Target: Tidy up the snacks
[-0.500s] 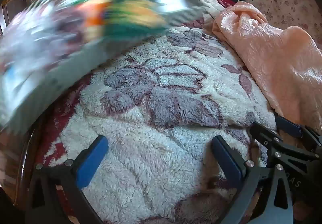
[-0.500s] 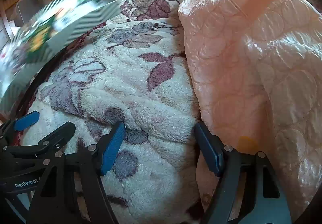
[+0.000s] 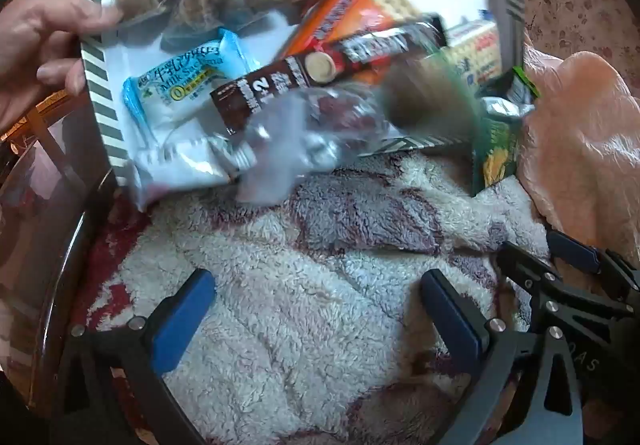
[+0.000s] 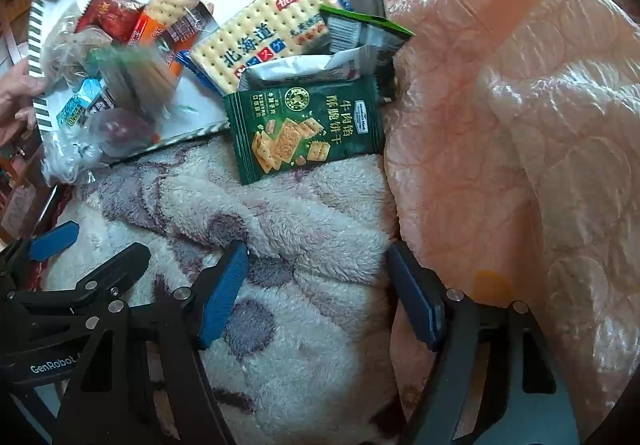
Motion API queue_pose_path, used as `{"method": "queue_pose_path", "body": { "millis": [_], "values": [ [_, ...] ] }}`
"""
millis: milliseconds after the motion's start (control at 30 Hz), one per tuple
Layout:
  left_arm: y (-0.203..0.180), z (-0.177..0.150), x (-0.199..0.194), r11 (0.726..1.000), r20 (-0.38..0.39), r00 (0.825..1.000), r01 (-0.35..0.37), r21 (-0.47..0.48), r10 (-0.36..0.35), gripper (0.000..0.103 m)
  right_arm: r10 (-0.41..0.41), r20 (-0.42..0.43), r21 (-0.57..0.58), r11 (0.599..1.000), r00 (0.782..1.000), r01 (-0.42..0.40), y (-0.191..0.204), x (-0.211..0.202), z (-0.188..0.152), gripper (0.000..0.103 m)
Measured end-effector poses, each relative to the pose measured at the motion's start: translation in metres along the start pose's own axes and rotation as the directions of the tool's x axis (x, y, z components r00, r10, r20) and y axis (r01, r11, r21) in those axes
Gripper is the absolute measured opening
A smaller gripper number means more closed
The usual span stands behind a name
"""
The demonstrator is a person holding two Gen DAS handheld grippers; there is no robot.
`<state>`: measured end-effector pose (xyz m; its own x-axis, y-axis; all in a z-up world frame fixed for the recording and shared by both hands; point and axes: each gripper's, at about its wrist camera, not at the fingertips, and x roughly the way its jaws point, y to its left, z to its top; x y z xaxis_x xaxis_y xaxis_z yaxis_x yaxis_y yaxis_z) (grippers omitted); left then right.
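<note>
Two hand-held grippers, left (image 3: 316,319) and right (image 4: 316,295), hang wide open and empty over the floral blanket (image 4: 304,229). At twelve o'clock a person's hand (image 3: 44,45) has tipped in a striped tray (image 3: 100,85), absent a moment ago; snacks spill out, green cracker packet (image 4: 304,129) already on the blanket, so sorting can begin.

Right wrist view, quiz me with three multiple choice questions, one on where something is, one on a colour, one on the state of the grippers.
1. Where does the cracker packet with the sandwich-cracker picture lie?
A. on the fleece blanket, against the peach quilt
B. between the right gripper's fingers
C. under the quilt

2. What colour is that packet?
A. red
B. dark green
C. blue

3. How is the right gripper?
A. shut on a packet
B. open, nothing between its pads
C. shut, empty

Answers: 1 A, it rests on fleece beside the quilt's edge. 2 B, its wrapper is dark green. 3 B, only blanket shows between its pads.
</note>
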<state>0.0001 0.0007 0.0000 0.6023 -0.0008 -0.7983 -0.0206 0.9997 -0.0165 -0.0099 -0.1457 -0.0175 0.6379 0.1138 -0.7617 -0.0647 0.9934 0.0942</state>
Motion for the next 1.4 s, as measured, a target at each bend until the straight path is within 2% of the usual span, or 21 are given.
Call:
{"method": "queue_pose_path", "body": {
  "millis": [1400],
  "values": [
    [-0.0001, -0.001, 0.0005, 1.0, -0.001, 1.0, 0.002, -0.001, -0.002, 0.103, -0.002, -0.001, -0.002, 1.0, 1.0, 0.002, 0.0031, 0.0024, 0.0013, 0.073]
  ]
}}
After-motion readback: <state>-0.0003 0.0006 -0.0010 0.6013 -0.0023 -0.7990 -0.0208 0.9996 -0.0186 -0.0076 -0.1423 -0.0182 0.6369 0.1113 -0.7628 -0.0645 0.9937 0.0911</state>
